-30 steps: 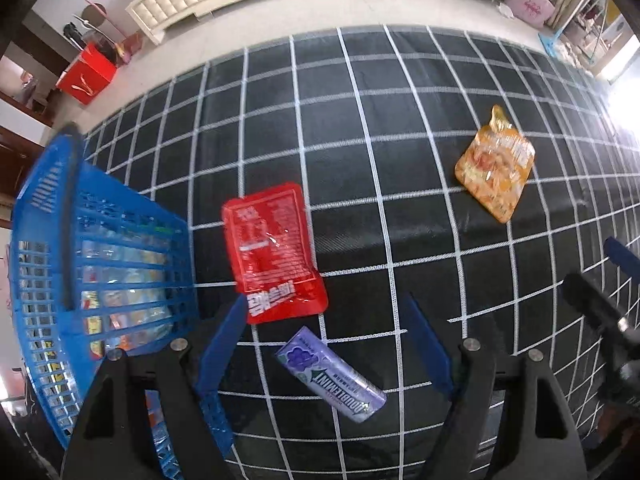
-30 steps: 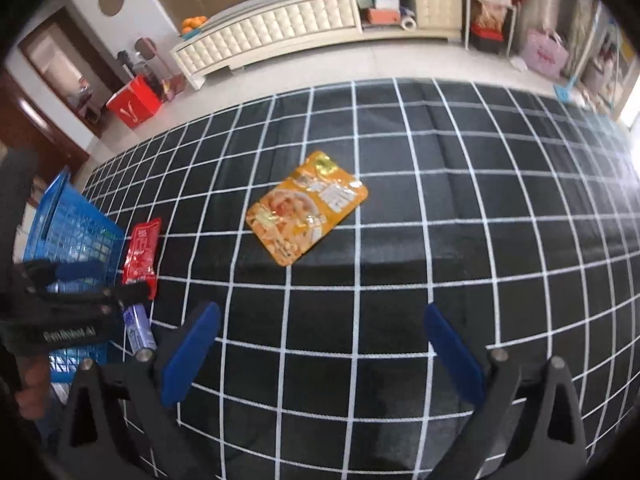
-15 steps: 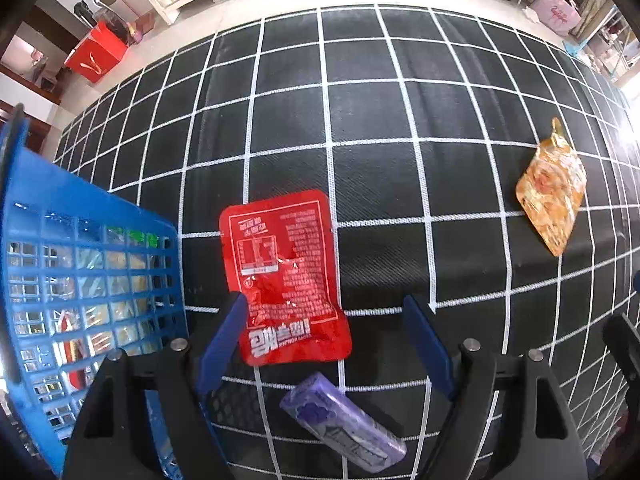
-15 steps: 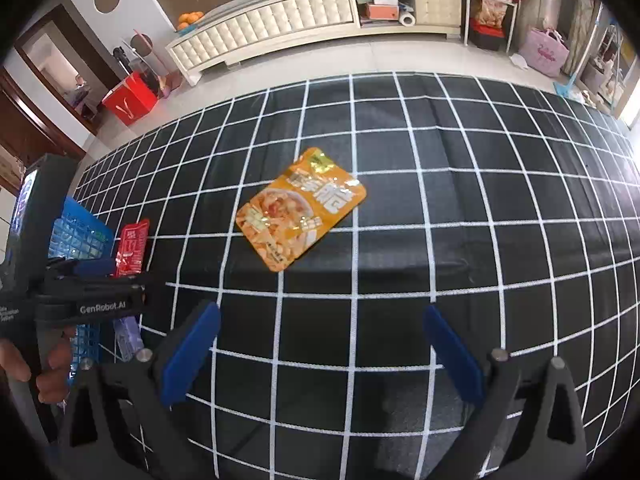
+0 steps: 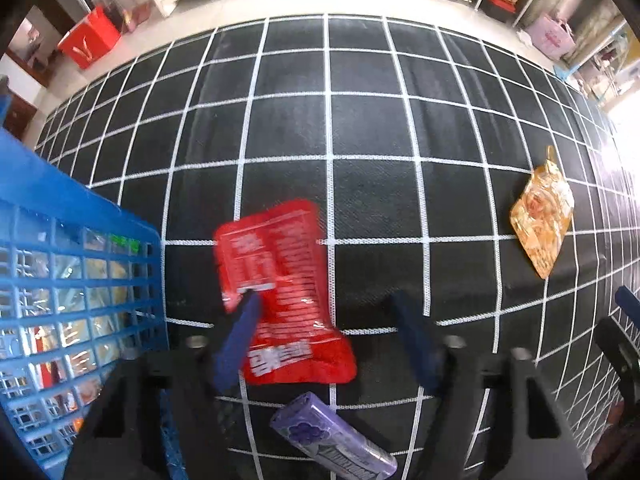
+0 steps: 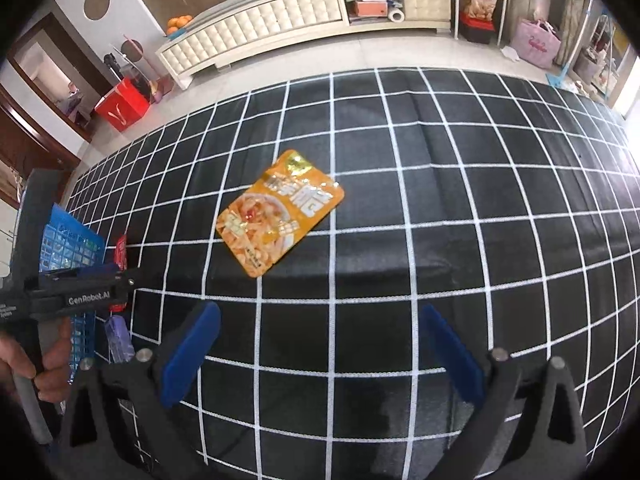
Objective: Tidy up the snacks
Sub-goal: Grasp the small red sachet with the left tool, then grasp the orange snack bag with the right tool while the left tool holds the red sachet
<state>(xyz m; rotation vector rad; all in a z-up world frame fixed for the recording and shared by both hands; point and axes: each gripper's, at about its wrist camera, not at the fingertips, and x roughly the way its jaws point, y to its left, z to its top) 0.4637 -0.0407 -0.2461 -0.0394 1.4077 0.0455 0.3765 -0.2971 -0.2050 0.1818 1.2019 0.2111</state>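
Snacks lie spread on the black checked cloth (image 5: 360, 128) over my worktop. My left fingers (image 5: 326, 342) are spread wide, the left one over the edge of the red packet (image 5: 280, 300), which lies flat just beside the blue basket (image 5: 72, 280). A purple candy pack (image 5: 332, 436) sits right below the red packet. My right fingers (image 6: 320, 354) are also spread apart with nothing between them, hovering short of the orange pouch (image 6: 280, 224), well apart from the rest. Beyond the cloth stand a cream cabinet (image 6: 256, 36) and a red bag (image 6: 122, 104).
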